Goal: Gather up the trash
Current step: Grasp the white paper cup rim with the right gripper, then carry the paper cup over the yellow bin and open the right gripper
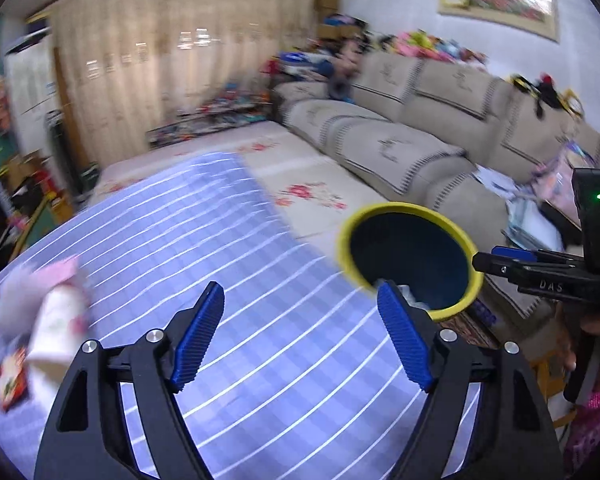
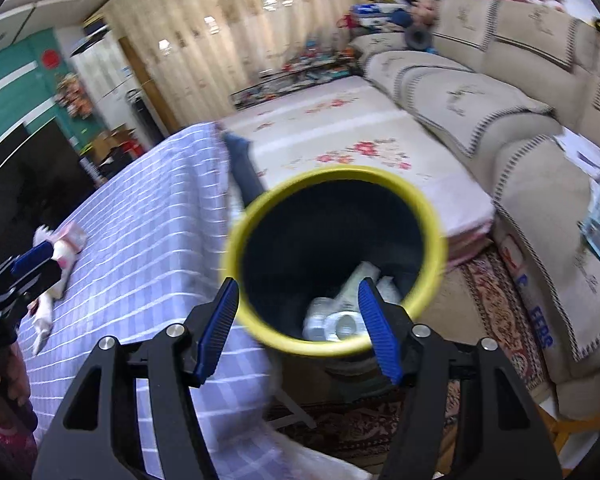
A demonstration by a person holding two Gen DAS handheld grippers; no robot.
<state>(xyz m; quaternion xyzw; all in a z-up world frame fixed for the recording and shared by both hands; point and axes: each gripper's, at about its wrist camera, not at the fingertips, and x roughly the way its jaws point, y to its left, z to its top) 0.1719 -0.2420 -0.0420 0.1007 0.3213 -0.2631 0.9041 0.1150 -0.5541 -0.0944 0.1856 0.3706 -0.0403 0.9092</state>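
The left tongs (image 1: 300, 336) stand wide apart with nothing between them, above the blue checked bench (image 1: 228, 264). The right tongs (image 2: 296, 330) are parted too, empty, over the yellow-rimmed bin (image 2: 432, 280) beside the bench, with pale trash (image 2: 336, 320) inside. More litter (image 1: 48, 320) lies on the bench.

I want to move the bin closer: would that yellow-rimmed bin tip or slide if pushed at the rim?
The yellow-rimmed bin is tall for its width, so a push at the rim would probably tip it. It holds only a few pieces of crumpled white trash, so it is likely light. On the patterned rug it may catch rather than slide.
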